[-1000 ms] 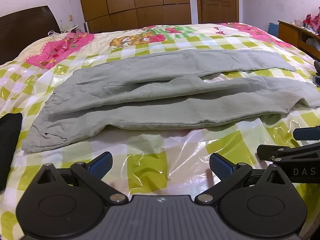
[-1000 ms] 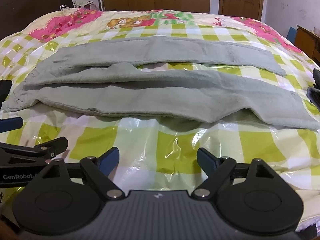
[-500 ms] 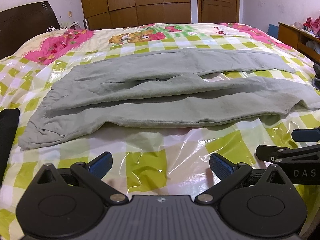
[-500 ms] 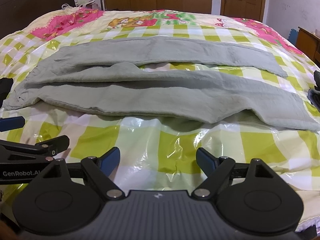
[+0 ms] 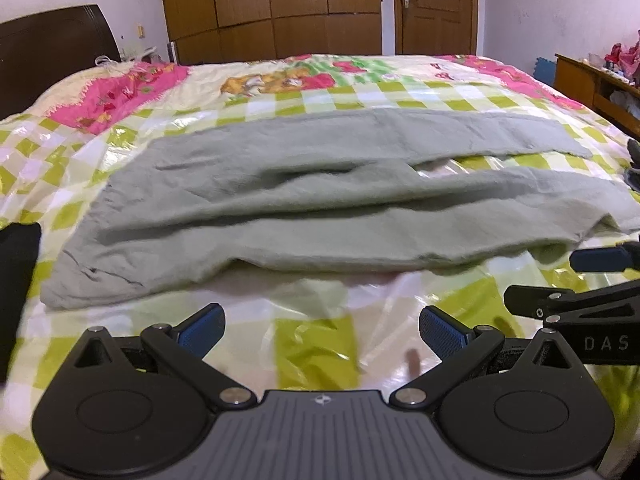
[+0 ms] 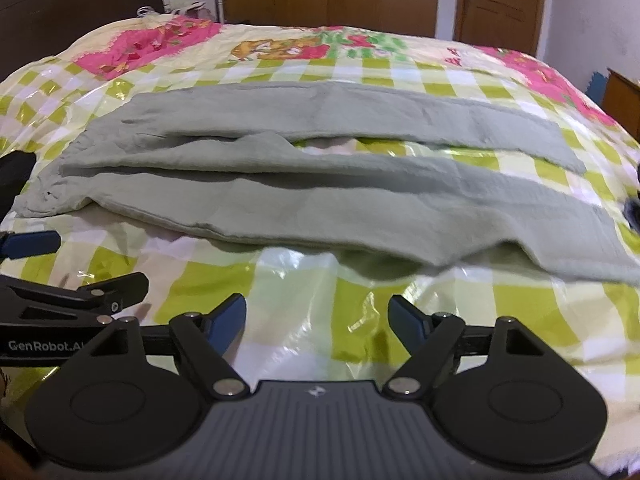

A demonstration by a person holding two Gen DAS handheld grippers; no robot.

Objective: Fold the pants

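Observation:
Grey-green pants point(image 5: 320, 208) lie spread across the bed, waistband at the left, both legs running to the right; they also show in the right wrist view point(image 6: 320, 184). My left gripper point(image 5: 322, 330) is open and empty above the bedcover, just short of the pants' near edge. My right gripper point(image 6: 318, 322) is open and empty, also just short of the near leg. Each gripper shows at the edge of the other's view: the right one point(image 5: 576, 276), the left one point(image 6: 68, 264).
The bed has a glossy green-checked cover point(image 5: 316, 356) with pink print at the far end. A dark headboard point(image 5: 52, 48) is at far left, a black object point(image 5: 18, 272) at the bed's left edge, wooden wardrobes point(image 5: 272, 4) and a door behind, a side table point(image 5: 592, 84) at right.
Both grippers have moved forward toward the pants' near edge, and the views are now slightly blurred. The pants have not moved. Both grippers stay open.

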